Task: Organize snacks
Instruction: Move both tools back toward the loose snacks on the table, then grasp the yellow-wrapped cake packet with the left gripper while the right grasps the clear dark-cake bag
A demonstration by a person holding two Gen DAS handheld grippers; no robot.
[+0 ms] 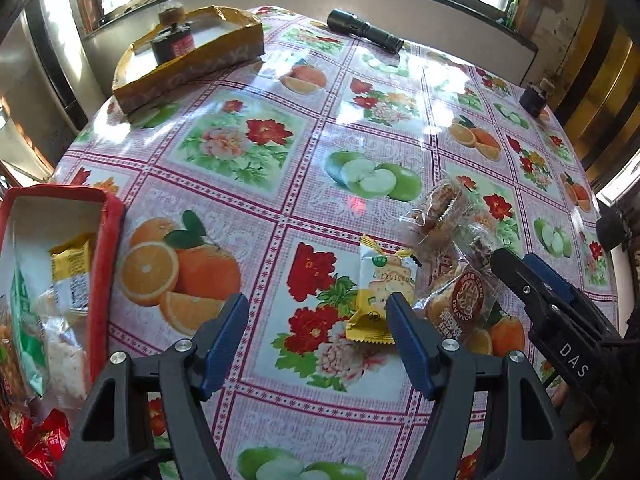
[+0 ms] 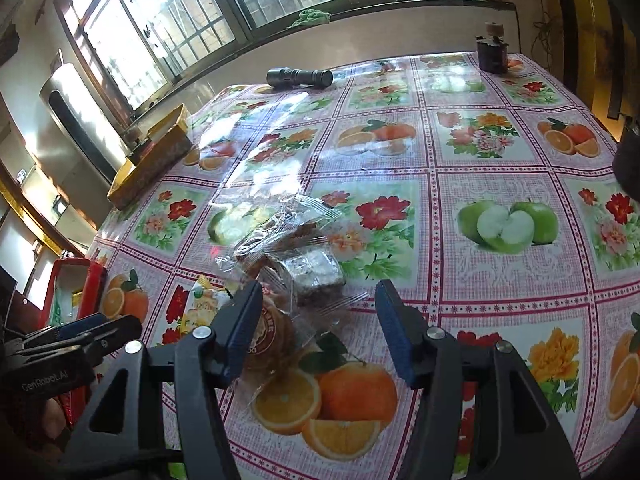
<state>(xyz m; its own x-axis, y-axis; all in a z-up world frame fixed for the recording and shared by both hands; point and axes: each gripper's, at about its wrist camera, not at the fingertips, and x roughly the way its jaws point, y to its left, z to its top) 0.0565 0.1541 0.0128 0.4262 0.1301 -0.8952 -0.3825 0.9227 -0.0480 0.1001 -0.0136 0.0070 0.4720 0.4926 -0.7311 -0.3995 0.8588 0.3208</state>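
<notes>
A red box [image 1: 112, 240] at the left edge holds several snack packets; it also shows in the right wrist view [image 2: 90, 284]. On the table lie a yellow cracker packet [image 1: 380, 292], a round pastry in clear wrap [image 1: 464, 300] and clear-wrapped cakes [image 1: 436, 208]. My left gripper [image 1: 318, 332] is open and empty, its right finger beside the cracker packet. My right gripper [image 2: 316, 320] is open and empty above the round pastry [image 2: 276, 332], with a dark wrapped cake [image 2: 316, 276] and clear-wrapped cakes [image 2: 280, 224] just ahead. The right gripper also shows in the left wrist view [image 1: 532, 280].
A yellow cardboard box [image 1: 192, 56] with a dark jar in it stands at the far left. A black flashlight [image 1: 364, 30] lies at the far edge. A small dark jar [image 1: 534, 98] stands far right. A fruit-and-flower tablecloth [image 1: 280, 184] covers the table.
</notes>
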